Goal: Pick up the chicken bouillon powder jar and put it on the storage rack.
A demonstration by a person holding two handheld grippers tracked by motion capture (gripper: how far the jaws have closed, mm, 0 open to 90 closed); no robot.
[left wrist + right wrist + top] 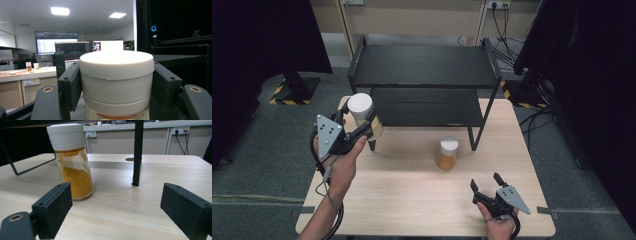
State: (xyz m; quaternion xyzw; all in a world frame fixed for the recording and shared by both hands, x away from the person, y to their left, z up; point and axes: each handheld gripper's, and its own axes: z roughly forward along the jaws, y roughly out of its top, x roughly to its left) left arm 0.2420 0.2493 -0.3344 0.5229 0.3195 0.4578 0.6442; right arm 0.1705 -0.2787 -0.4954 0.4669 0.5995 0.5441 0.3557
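The left claw (362, 131) is clamped on a white-capped jar (362, 114), its black jaws pressing either side of the cap, and holds it in the air above the worktop's (412, 200) left rear corner, just in front of the black shelf rack (424, 67). In the left gripper view the white cap (116, 75) sits squarely between the jaws, with a glass body below. The right claw (487, 186) rests low near the front right of the worktop, jaws spread wide with nothing between them. Ahead of it stands a second jar (71, 162), upright, holding orange powder, beside the rack's leg (138, 152).
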